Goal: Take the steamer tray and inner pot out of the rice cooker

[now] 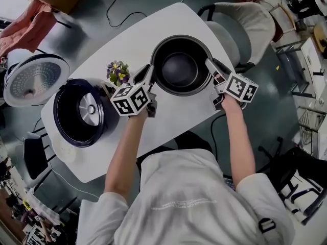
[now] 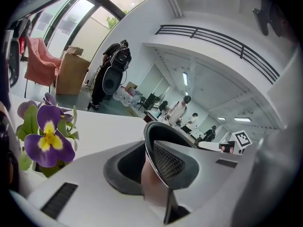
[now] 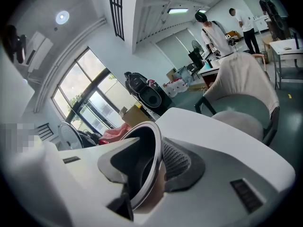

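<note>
The dark inner pot [image 1: 179, 68] rests on the white table [image 1: 173, 119], right of the open, empty rice cooker [image 1: 82, 112]. My left gripper [image 1: 149, 75] is shut on the pot's left rim; in the left gripper view the thin metal rim [image 2: 152, 132] is pinched between the pads of the left gripper [image 2: 151, 162]. My right gripper [image 1: 211, 69] straddles the right rim. In the right gripper view the rim [image 3: 152, 141] runs between the jaws of the right gripper [image 3: 151, 171], which stand open, the inner pad apart from it. I cannot pick out a steamer tray.
A small pot of purple flowers [image 1: 118, 73] [image 2: 45, 136] stands just left of my left gripper. The cooker's round lid [image 1: 33, 79] stands open beyond the cooker. A chair with a draped cover [image 1: 240, 29] [image 3: 244, 91] stands at the far side. People stand in the background.
</note>
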The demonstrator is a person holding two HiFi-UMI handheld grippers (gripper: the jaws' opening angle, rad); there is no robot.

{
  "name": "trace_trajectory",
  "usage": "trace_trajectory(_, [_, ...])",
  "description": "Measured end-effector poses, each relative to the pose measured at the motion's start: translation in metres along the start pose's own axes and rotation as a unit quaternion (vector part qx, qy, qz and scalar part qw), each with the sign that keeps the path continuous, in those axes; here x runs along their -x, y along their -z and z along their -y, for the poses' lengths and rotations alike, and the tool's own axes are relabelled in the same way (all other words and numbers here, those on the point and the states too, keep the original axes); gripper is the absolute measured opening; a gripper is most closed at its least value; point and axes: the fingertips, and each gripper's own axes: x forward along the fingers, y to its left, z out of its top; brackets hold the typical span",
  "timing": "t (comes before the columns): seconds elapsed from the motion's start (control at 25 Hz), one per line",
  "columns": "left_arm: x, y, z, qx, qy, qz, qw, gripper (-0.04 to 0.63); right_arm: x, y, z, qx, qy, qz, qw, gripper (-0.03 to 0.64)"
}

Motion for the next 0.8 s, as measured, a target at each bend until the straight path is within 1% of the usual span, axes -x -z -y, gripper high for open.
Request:
trace_trajectory(0.16, [-0.005, -0.002, -0.001, -0.002, -0.009, 0.008, 0.9999, 0.064, -0.003, -0.003, 0.002, 0.003, 0.000, 0.001, 1.000, 0.158])
trace_trajectory(0.32, [-0.005, -0.010, -0.003, -0.014, -0.021, 0.017, 0.9995, 0.064, -0.010, -0.003, -0.002, 0.012, -0.006, -0.009, 1.000, 0.158])
trace_trajectory(0.48, [-0.002, -0.010, -0.001, -0.027, -0.027, 0.014, 0.9992, 0.069, -0.011, 0.000, -0.002, 0.048, 0.006, -0.017, 0.999, 0.161])
trace_trajectory(0.6, [0.007, -0.014, 0.002, -0.053, -0.030, 0.012, 0.9981, 0.089, -0.004, -0.003, -0.005, 0.071, 0.019, -0.006, 0.997, 0.186])
trace_trajectory(0.68, [0.018, -0.016, 0.004, -0.075, -0.030, 0.011, 0.9967, 0.091, 0.007, -0.003, -0.003, 0.087, 0.031, 0.000, 0.996, 0.199])
trace_trajectory(0.8, [0.039, -0.018, 0.006, -0.106, -0.030, 0.014, 0.9938, 0.089, 0.032, -0.003, 0.003, 0.128, 0.054, 0.005, 0.990, 0.201])
